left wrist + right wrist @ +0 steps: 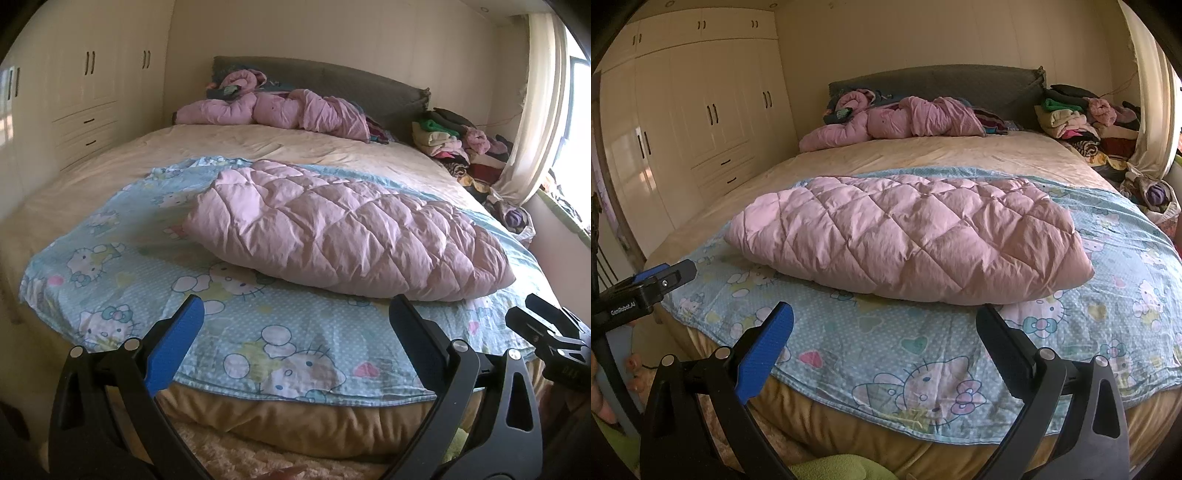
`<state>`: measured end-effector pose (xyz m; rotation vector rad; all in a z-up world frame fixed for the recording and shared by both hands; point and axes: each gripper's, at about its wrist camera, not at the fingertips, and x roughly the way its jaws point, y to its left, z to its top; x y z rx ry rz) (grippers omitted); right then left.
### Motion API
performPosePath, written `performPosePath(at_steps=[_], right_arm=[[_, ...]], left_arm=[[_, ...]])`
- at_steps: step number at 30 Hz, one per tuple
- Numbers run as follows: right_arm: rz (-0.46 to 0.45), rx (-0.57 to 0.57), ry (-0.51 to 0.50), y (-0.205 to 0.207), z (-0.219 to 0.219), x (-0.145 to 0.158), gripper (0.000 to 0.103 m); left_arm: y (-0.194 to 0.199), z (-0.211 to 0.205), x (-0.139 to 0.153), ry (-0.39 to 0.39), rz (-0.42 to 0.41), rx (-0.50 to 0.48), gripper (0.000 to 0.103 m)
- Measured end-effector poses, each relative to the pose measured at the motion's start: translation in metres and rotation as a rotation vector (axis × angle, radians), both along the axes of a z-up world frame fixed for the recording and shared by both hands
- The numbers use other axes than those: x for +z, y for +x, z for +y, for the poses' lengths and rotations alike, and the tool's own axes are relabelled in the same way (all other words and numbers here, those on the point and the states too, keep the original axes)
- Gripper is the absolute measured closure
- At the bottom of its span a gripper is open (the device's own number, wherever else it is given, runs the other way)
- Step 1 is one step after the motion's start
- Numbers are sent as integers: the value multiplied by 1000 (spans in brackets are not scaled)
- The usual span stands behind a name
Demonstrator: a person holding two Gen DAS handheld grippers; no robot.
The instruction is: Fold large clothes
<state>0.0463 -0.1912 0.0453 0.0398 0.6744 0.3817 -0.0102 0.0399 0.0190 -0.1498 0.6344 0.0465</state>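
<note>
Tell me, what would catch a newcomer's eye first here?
A puffy pink quilted garment lies mid-bed on a pale blue cartoon-cat sheet. Both the left gripper and right gripper hang open over the foot of the bed, empty. A crumpled pink padded jacket lies against the grey headboard.

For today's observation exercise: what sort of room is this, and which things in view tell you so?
Most likely a home bedroom: a large bed with a padded headboard, a fitted wardrobe, and piled clothes beside a curtain.
</note>
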Motion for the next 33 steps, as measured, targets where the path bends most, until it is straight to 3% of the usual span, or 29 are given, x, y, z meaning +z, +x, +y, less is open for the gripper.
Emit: performPosePath(at_steps=[33], right_arm=[[-13,-4,6,-1,1,6,4]], left_arm=[[0,0,-1,5,4,5,9]])
